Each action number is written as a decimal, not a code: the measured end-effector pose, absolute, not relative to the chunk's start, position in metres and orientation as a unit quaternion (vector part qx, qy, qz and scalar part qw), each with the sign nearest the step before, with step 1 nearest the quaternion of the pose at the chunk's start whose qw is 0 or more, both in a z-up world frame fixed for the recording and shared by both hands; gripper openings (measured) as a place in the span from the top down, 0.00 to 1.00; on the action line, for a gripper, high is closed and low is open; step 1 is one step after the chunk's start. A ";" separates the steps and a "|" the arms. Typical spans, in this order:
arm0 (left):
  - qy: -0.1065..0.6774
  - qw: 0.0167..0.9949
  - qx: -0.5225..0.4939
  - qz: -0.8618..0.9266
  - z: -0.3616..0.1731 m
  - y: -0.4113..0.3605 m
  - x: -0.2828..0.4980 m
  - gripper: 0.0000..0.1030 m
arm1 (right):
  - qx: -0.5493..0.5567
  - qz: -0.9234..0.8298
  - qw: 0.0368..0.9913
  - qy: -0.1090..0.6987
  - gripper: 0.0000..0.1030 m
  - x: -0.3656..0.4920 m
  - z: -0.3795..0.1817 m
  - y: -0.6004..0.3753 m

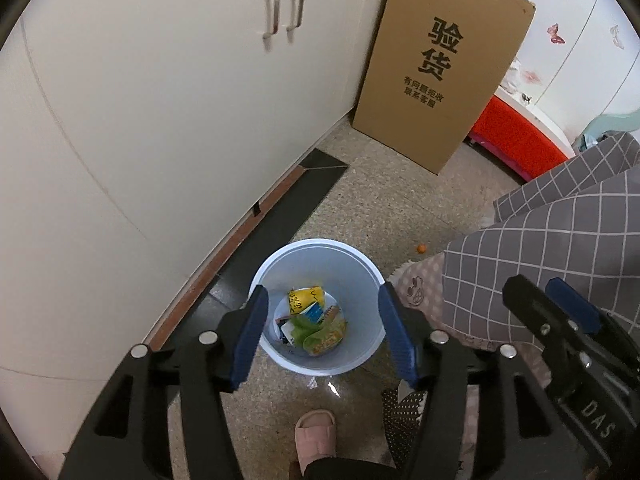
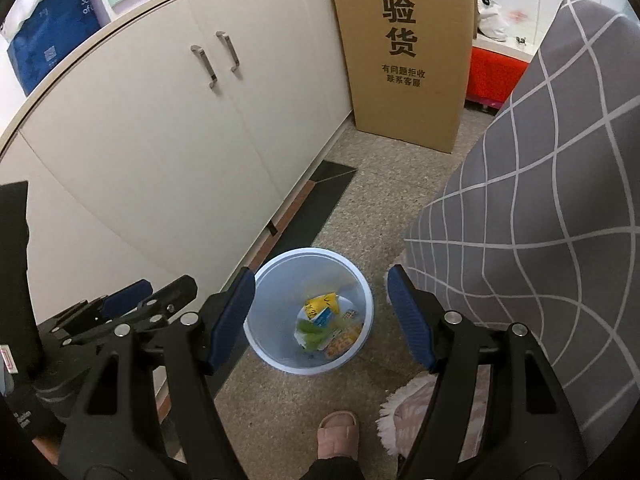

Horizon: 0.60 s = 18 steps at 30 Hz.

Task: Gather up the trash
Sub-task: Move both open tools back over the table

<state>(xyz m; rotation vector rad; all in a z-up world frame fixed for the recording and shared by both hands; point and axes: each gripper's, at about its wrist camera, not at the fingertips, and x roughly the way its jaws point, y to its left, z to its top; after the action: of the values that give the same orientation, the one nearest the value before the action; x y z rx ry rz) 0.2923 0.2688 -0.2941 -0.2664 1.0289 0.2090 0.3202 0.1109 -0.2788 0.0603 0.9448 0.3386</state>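
Trash [image 1: 314, 322]: yellow, blue, green and orange wrappers lie heaped at the bottom of the bin, seen in the left wrist view.
Bin [image 1: 276, 268]: pale blue round pail, upright on the speckled floor [image 1: 380, 184], close beside the dark strip at the foot of the cabinet.
Left gripper [image 1: 322, 338]: held above the bin, blue pads spread apart, nothing between them; the bin's mouth shows in the gap.
Right gripper [image 1: 556, 304]: enters at the right edge of the left wrist view, in front of the grey checked cloth [image 1: 560, 240]; its fingers stand apart.
Cabinet [image 1: 160, 120]: cream doors with two metal handles, filling the left side.
Cardboard box [image 1: 440, 80]: tall, standing against the cabinet's far end, black printed characters on its face.
Slipper [image 1: 314, 436]: pink, on a foot just short of the bin.
Small orange bit [image 1: 421, 248]: on the floor, right of the bin, apart from it.
Right wrist view, bin [image 2: 276, 280]: same pail between the spread blue pads, wrappers [image 2: 328, 328] inside.
Right gripper, own view [image 2: 322, 316]: wide apart, gripping nothing.
Left gripper, seen from the right [image 2: 136, 300]: low at the left, beside the cabinet [image 2: 160, 140].
Blue and white bag [image 2: 44, 28]: on the cabinet top, upper left.
Grey checked cloth, right wrist view [image 2: 540, 220]: fills the right side.
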 end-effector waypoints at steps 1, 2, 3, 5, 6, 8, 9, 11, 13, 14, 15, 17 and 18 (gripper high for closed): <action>0.488 0.858 -0.124 0.102 -0.292 0.269 0.288 0.44 | 0.028 0.165 0.876 0.453 0.34 0.318 -0.276 0.112; 0.487 0.859 -0.124 0.102 -0.289 0.270 0.285 0.43 | 0.027 0.169 0.875 0.453 0.34 0.316 -0.274 0.113; 0.485 0.860 -0.123 0.103 -0.286 0.271 0.282 0.43 | 0.027 0.173 0.875 0.451 0.34 0.312 -0.270 0.114; 0.478 0.863 -0.123 0.110 -0.277 0.276 0.273 0.41 | 0.026 0.182 0.875 0.448 0.34 0.307 -0.262 0.116; 0.475 0.864 -0.124 0.113 -0.272 0.278 0.270 0.41 | 0.029 0.191 0.874 0.447 0.34 0.304 -0.256 0.118; 0.465 0.868 -0.116 0.132 -0.259 0.280 0.259 0.40 | 0.030 0.203 0.873 0.443 0.34 0.299 -0.246 0.120; 0.459 0.871 -0.105 0.140 -0.252 0.279 0.253 0.39 | 0.031 0.211 0.873 0.438 0.34 0.294 -0.237 0.121; 0.446 0.878 -0.084 0.151 -0.235 0.277 0.242 0.38 | 0.035 0.221 0.876 0.428 0.34 0.287 -0.223 0.121; 0.432 0.885 -0.082 0.153 -0.218 0.275 0.234 0.37 | 0.041 0.232 0.879 0.414 0.34 0.278 -0.205 0.119; 0.422 0.890 -0.086 0.149 -0.206 0.272 0.229 0.37 | 0.045 0.236 0.881 0.406 0.34 0.273 -0.197 0.117; 0.415 0.893 -0.088 0.147 -0.198 0.269 0.226 0.37 | 0.050 0.242 0.884 0.396 0.34 0.267 -0.186 0.114; 0.395 0.904 -0.089 0.135 -0.175 0.258 0.219 0.36 | 0.056 0.245 0.891 0.378 0.34 0.259 -0.169 0.106; 0.387 0.909 -0.087 0.130 -0.166 0.252 0.216 0.35 | 0.059 0.246 0.894 0.368 0.33 0.254 -0.159 0.100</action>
<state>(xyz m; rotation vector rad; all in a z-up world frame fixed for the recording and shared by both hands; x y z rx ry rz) 0.2156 0.2518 -0.1658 -0.1791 0.7974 0.2677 0.2537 0.1003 -0.1586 0.1221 0.7639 0.5110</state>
